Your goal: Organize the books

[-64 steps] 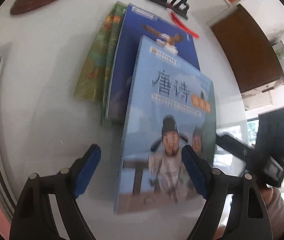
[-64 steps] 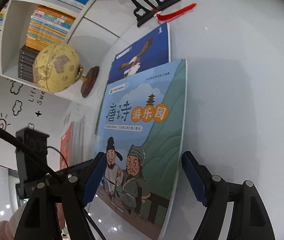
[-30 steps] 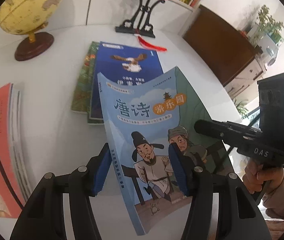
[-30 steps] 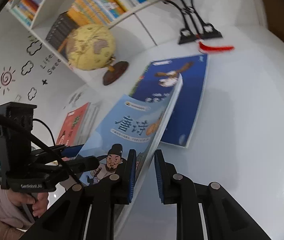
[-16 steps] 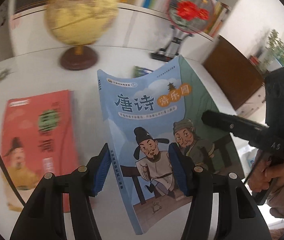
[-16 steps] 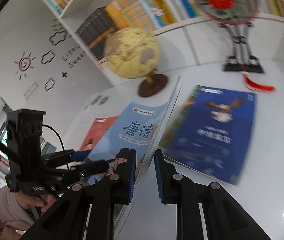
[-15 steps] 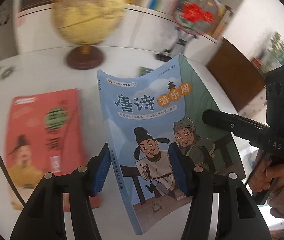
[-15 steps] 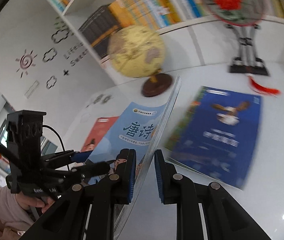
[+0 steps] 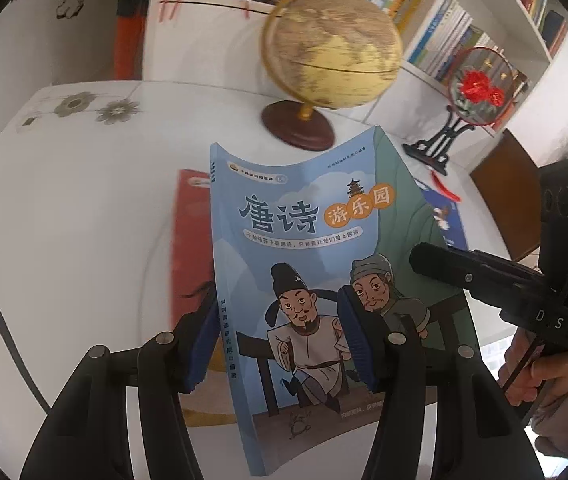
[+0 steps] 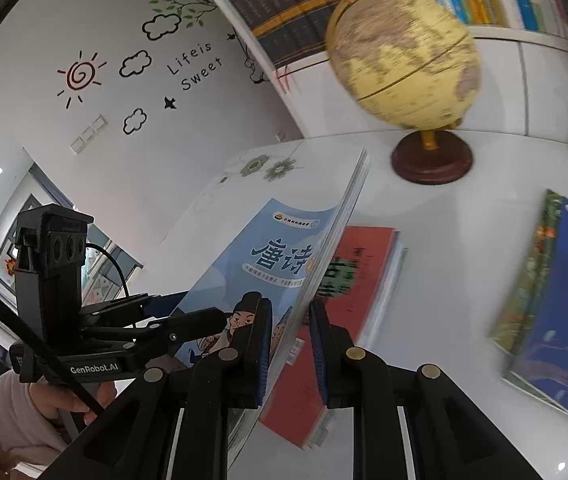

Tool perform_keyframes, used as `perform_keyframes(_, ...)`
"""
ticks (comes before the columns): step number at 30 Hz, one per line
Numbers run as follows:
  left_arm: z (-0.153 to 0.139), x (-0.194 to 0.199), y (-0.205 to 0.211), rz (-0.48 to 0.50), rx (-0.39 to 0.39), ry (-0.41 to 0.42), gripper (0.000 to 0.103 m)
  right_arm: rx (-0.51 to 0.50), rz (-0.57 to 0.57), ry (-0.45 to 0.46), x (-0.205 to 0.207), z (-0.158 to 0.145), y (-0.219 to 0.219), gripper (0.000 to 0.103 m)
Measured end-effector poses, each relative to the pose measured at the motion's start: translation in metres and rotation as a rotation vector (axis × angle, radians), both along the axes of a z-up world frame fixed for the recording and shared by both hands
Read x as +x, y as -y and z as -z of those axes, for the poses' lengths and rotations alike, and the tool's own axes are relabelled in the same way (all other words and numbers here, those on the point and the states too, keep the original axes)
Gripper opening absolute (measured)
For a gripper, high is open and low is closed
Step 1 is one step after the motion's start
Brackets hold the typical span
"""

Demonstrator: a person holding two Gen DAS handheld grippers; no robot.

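Note:
A light blue picture book with two cartoon men on its cover hangs above the white table, bowed slightly. My left gripper is shut on it near the spine, one pad behind the book and one on the cover. My right gripper is shut on the book's page edge. Directly below lies a red book, partly hidden by the held one. A dark blue book rests on a green one to the right.
A yellow globe on a brown base stands just behind the books. A round red-flower fan on a black stand sits at the back right. Bookshelves line the wall, and a brown cabinet stands beyond the table's right edge.
Both grippers lifted the light blue book off the dark blue one. They carried it left, and it now hangs over the red book in front of the globe.

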State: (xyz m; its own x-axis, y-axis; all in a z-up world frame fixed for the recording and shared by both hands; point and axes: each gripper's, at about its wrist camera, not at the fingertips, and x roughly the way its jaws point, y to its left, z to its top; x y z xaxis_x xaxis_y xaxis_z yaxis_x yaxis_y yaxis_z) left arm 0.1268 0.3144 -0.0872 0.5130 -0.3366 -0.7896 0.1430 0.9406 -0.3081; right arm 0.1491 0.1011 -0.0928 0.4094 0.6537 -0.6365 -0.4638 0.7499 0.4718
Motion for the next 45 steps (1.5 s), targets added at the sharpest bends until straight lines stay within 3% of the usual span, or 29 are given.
perform_keyframes(4,0.011,0.005,-0.018,-0.034,0.024,-0.046,0.054,-0.009,-0.002,-0.028,0.007,0.011,-0.022,0.018)
perform_keyframes(6,0.023,0.013,-0.026,-0.082,0.053,-0.123,0.064,-0.033,0.016,-0.053,0.010,0.020,-0.028,0.019)
perform_keyframes(10,0.026,0.012,-0.038,-0.134,0.050,-0.153,0.064,-0.120,0.043,-0.183,0.021,0.048,-0.034,0.025)
perform_keyframes(12,0.022,0.010,-0.038,-0.148,0.056,-0.152,0.066,-0.121,0.096,-0.244,0.022,0.057,-0.025,0.030)
perform_keyframes(14,0.018,0.009,-0.033,-0.143,0.056,-0.145,0.066,-0.108,0.147,-0.247,0.019,0.056,-0.011,0.055)
perform_keyframes(16,0.015,0.009,-0.026,-0.132,0.054,-0.142,0.073,-0.096,0.205,-0.227,0.014,0.052,0.007,0.057)
perform_keyframes(17,0.013,0.007,-0.020,-0.124,0.051,-0.137,0.078,-0.085,0.223,-0.229,0.012,0.051,0.018,0.057)
perform_keyframes(26,0.011,-0.005,0.064,0.049,0.027,-0.156,0.078,0.010,0.347,-0.349,-0.012,0.056,0.098,0.058)
perform_keyframes(34,0.017,-0.014,0.148,0.227,0.066,-0.189,0.078,0.062,0.468,-0.401,-0.045,0.060,0.159,0.059)
perform_keyframes(45,0.026,0.016,0.206,0.215,0.092,-0.217,0.078,0.085,0.627,-0.429,-0.072,0.063,0.262,0.061)
